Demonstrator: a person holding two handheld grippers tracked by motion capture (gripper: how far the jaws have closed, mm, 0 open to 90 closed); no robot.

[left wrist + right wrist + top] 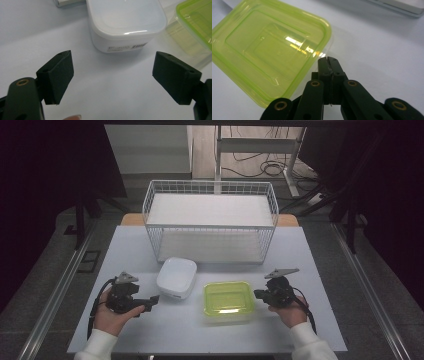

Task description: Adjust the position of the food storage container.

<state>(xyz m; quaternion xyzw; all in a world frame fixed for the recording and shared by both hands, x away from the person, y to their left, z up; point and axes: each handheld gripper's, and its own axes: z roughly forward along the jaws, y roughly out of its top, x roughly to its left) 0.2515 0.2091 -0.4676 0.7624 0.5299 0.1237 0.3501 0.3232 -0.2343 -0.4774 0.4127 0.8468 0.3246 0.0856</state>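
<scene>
high view: white container and green-lidded container side by side on the counter, in front of the wire basket. left gripper just left of the white container, pointing right toward it; right gripper at the green lid's right edge, pointing left, clearly the nearer hand to that box.

left gripper view: fingers spread wide, nothing between them; white container straight ahead and apart, label side facing, green-lidded container off to the right.

right gripper view: fingers pressed shut on nothing, tips just beside the lid's near corner; whether touching, cannot tell. green-lidded container ahead and to the left, long side running diagonally away.

likely next: opening needed before any grip on that rim.
</scene>
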